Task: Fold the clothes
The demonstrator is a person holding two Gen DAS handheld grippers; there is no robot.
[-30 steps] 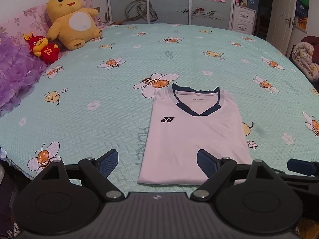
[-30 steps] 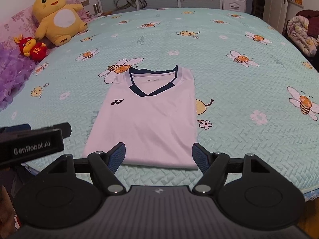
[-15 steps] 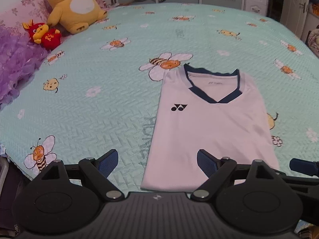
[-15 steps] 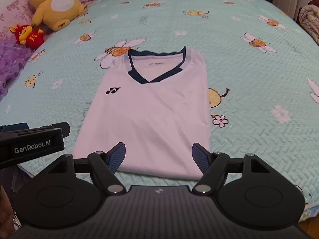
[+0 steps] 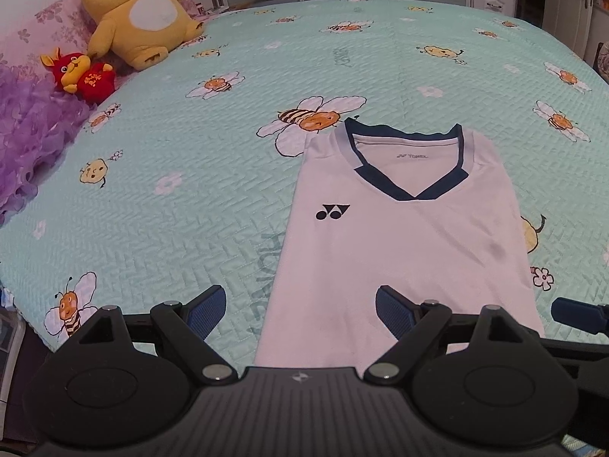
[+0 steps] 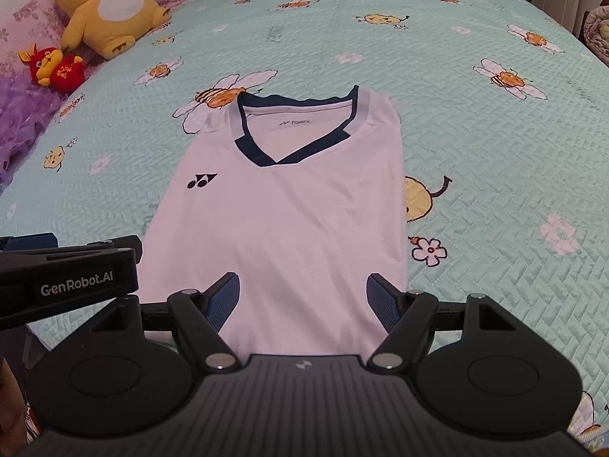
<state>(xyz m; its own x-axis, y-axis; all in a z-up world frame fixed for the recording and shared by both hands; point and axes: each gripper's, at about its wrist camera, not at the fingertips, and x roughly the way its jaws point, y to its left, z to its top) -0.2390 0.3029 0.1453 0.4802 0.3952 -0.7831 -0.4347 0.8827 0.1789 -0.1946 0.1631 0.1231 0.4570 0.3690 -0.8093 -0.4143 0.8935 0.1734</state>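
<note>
- Two black grippers with blue pads — left gripper (image 5: 298, 306), right gripper (image 6: 302, 295) — spread wide, empty.
- White V-neck shirt with navy collar (image 6: 289, 205) lies flat just ahead, hem between their fingers.

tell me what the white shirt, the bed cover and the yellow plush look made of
White shirt: seemingly thin, smooth synthetic sports knit; it lies flat with soft creases and a faint sheen. Bed cover: quilted fabric, matte, with a stitched herringbone pattern and printed bees. Yellow plush: short soft pile, probably polyester fleece; fuzzy, rounded, stuffed shape.
</note>
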